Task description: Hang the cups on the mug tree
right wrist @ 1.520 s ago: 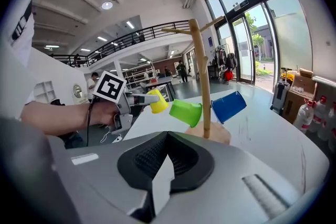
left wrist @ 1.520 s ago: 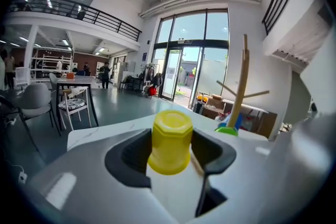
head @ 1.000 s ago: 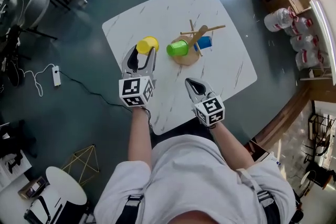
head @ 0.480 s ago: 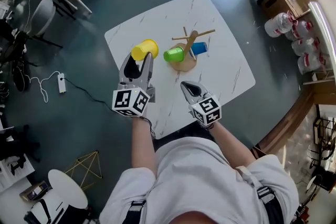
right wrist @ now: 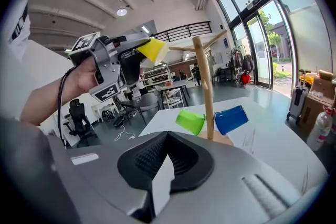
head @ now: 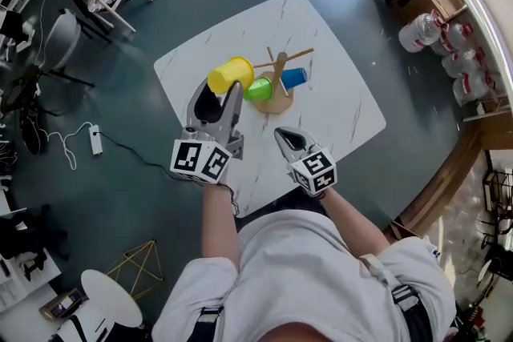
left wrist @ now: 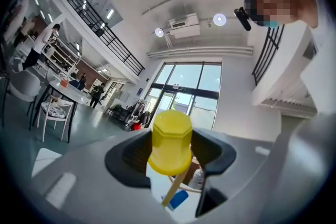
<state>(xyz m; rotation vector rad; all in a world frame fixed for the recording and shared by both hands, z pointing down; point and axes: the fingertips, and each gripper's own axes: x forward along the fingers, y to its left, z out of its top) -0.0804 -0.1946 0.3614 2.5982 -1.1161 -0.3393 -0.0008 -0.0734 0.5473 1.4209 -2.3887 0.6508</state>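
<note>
Head view shows the green cup (head: 258,90) and blue cup (head: 294,78) already hung low on the mug tree (head: 278,70) at frame centre, the last yellow cup (head: 231,74) gripped in the left claw (head: 218,89) just upper-left of it, the right claw (head: 283,135) closed, empty

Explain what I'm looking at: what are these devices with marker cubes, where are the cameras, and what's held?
No robot: a person at a white table holds a two-jaw gripper in each hand. The top-down picture comes from a head camera; the other two come from cameras riding on each gripper. On the table stands a wooden mug tree with a green cup and a blue cup hung low on it. The left gripper grips a yellow cup up near the tree's top pegs. The right gripper is shut and empty.
</note>
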